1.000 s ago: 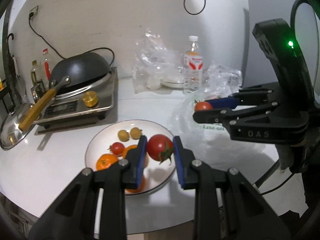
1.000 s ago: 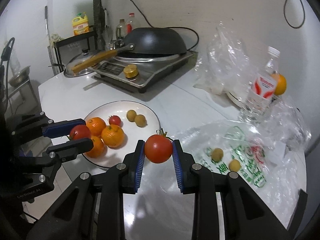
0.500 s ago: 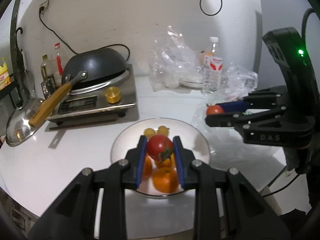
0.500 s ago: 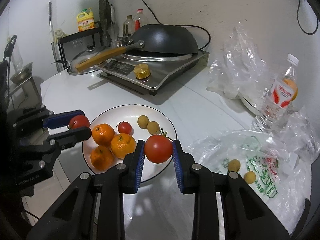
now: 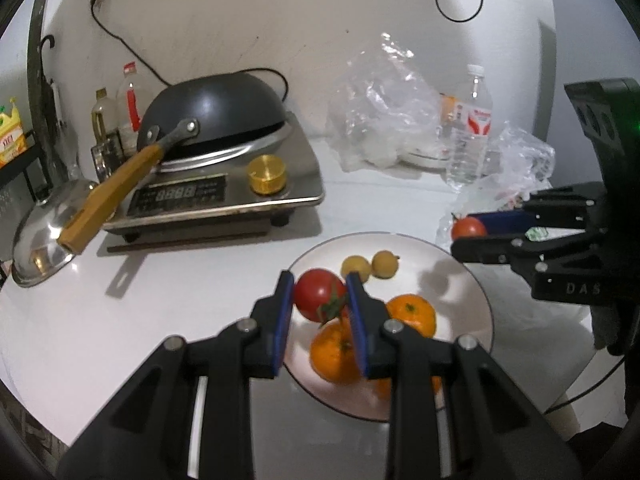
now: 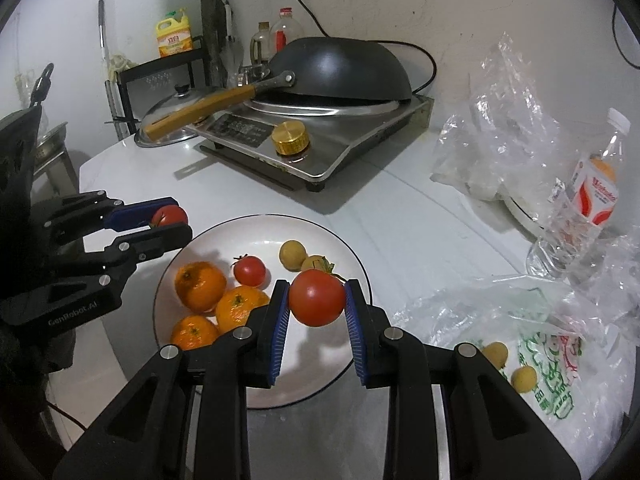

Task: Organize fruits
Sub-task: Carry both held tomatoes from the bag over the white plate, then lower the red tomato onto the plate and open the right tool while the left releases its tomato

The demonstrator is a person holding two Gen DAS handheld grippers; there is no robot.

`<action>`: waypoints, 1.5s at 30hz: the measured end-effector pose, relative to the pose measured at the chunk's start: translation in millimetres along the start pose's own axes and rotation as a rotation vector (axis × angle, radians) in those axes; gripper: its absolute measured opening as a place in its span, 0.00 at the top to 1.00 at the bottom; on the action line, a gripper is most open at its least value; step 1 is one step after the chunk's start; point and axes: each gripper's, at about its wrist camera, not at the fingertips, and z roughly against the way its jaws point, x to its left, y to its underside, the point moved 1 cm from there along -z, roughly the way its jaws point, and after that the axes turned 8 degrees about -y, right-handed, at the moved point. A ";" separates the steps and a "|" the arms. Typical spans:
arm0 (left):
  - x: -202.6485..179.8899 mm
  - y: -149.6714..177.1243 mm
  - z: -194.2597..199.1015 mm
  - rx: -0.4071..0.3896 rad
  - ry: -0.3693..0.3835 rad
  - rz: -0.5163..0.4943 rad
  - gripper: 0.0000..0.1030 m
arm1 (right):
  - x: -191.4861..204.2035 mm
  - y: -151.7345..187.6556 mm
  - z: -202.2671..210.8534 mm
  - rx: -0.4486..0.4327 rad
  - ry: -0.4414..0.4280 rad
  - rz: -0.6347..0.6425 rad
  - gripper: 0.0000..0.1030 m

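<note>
The task is judged to be well advanced but unfinished; a white plate (image 6: 352,256) already carries three oranges (image 6: 201,282), a small tomato (image 6: 250,271) and two small yellow-brown fruits (image 6: 292,255). Two further tomatoes are held above it and not yet set down; the left gripper (image 5: 320,300) is closed on a red tomato (image 5: 318,294) over the plate's near left part, its blue pads pressed to both sides of the fruit; the right gripper (image 6: 317,300) is likewise clamped on a second tomato (image 6: 317,298) over the plate's near right part. Release of both is judged to be the step in hand. Two small yellow fruits (image 6: 495,354) are seen to remain on a printed plastic bag (image 6: 552,360) to the right of the plate; these are judged to be what is left to collect.

The surface is a white round table (image 5: 200,276), glossy and somewhat crowded; an induction cooker (image 5: 224,196) with a brass knob is set toward the wall, with a dark wok (image 5: 216,112) upturned on it; a steel lid (image 5: 36,240) lies at the table's far left edge; crumpled clear bags (image 5: 384,108) and a water bottle (image 5: 472,128) are noted at the back right. The wall is plain, with cables hanging; a rack with a yellow bottle (image 6: 174,38) is observed beyond the table.
</note>
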 end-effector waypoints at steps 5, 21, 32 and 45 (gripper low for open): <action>2.5 0.1 -15.1 0.022 0.005 -0.004 0.74 | -5.5 -5.5 -8.3 -0.001 -0.004 0.000 0.71; 2.4 10.3 -38.8 0.086 0.043 0.002 0.73 | -4.5 -18.6 -28.0 0.003 -0.012 0.020 0.71; 13.3 14.2 -33.9 0.067 0.060 0.043 0.72 | 11.6 -28.9 -45.5 0.019 -0.036 0.044 0.71; 39.7 19.7 -21.1 0.033 0.050 0.098 0.72 | 30.1 -41.6 -80.1 0.055 -0.055 0.074 0.71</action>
